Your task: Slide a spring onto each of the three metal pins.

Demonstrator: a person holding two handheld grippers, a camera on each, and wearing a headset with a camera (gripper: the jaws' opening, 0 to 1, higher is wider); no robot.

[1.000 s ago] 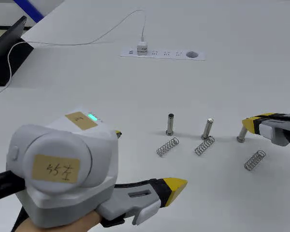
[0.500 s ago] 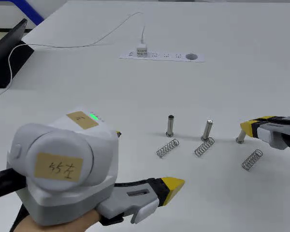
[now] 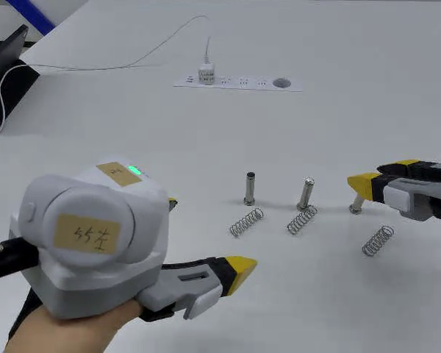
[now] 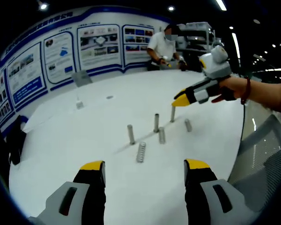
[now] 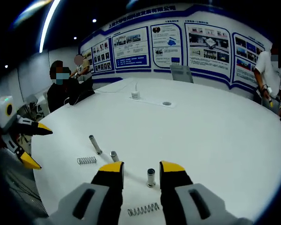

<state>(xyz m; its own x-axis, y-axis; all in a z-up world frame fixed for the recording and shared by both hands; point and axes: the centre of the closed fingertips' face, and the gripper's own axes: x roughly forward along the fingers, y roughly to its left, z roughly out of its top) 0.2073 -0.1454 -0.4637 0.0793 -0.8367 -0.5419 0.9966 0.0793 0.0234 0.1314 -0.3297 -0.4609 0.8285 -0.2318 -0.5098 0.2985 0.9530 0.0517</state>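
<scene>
Yellow-tipped, your right claw (image 5: pixel 140 168) has crept forward, jaws open and empty, to straddle the nearest pin (image 5: pixel 151 178). Its spring (image 5: pixel 143 209) lies loose just beneath. Your left claw (image 4: pixel 144 165) hangs open, well back. Nothing is threaded yet.

Three springs (image 3: pixel 246 221) just before three pins (image 3: pixel 306 193)
</scene>
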